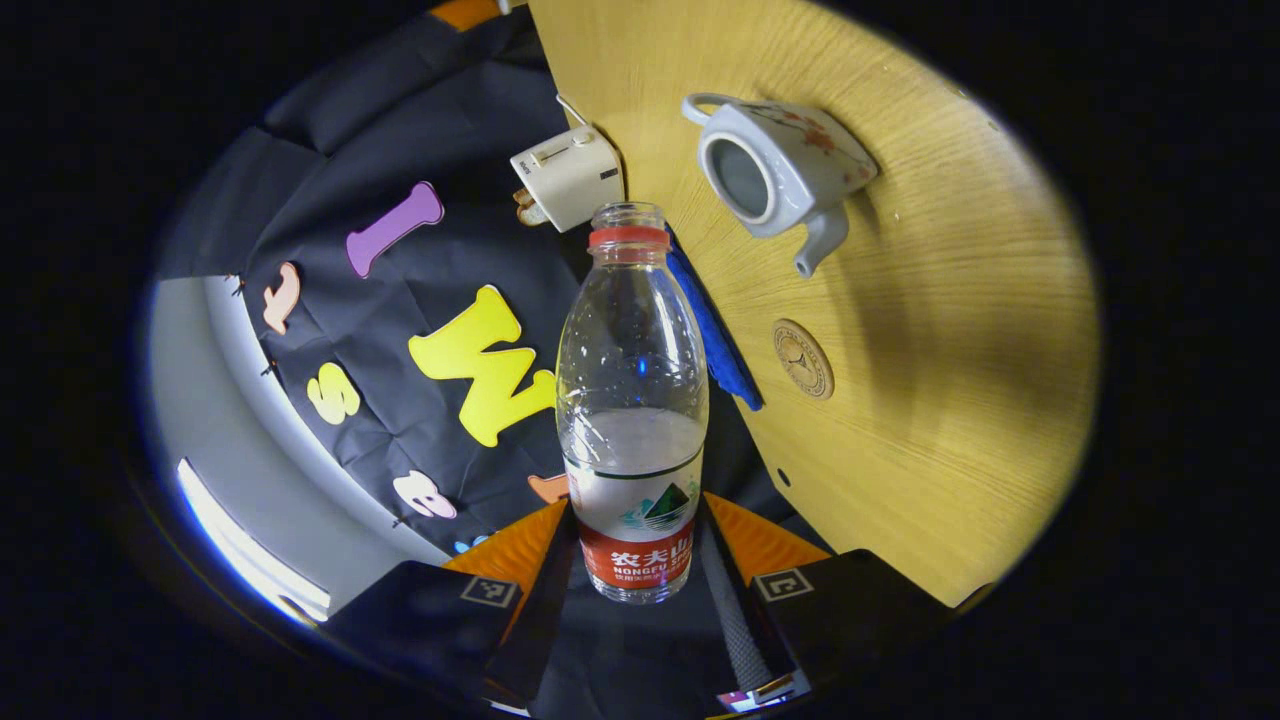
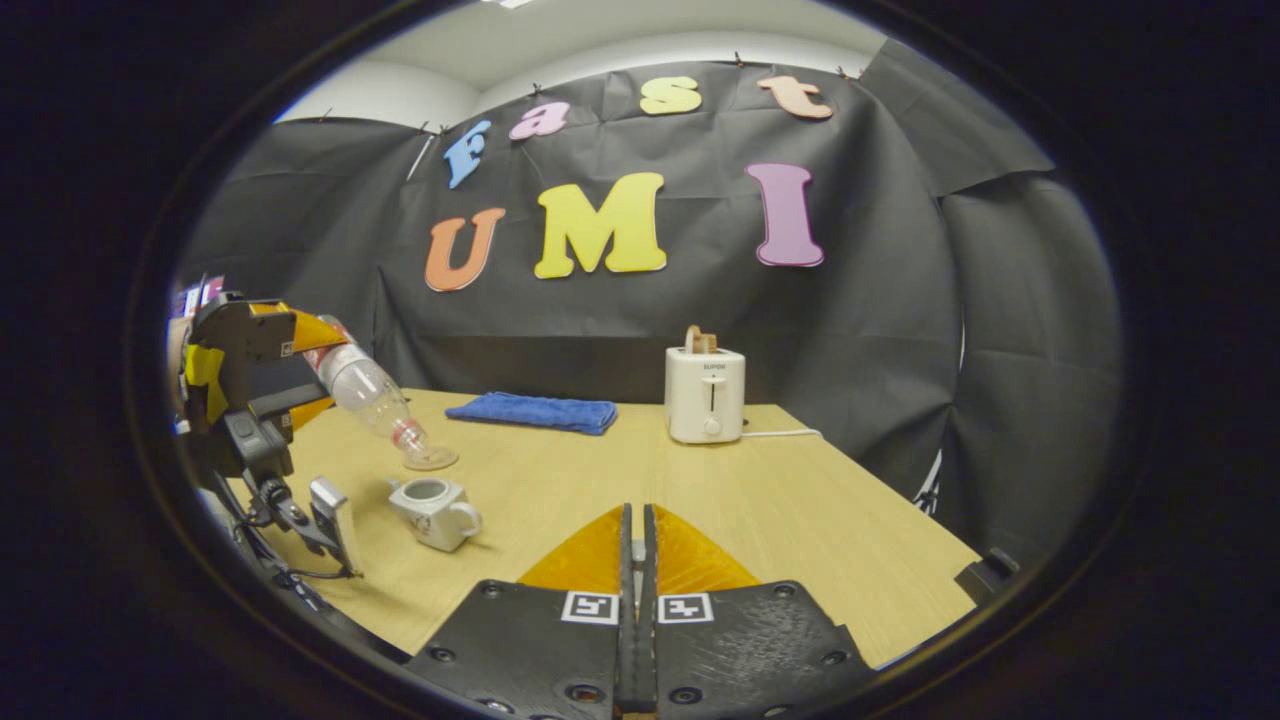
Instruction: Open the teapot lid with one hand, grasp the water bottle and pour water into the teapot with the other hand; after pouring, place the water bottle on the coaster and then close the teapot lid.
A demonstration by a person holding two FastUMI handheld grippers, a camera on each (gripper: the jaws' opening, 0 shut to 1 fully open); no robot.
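Left gripper view: left gripper jaws clamp water bottle, tilted neck-first toward lidless teapot for pouring; right gripper jaws pressed together, seemingly empty.

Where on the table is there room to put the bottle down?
There is bare wood between the teapot and the toaster, in front of the blue cloth, and on the near right of the table. The coaster, below the teapot's spout in the left gripper view, has nothing on it. It is crowded around the teapot, where the left tongs tilt the water bottle.
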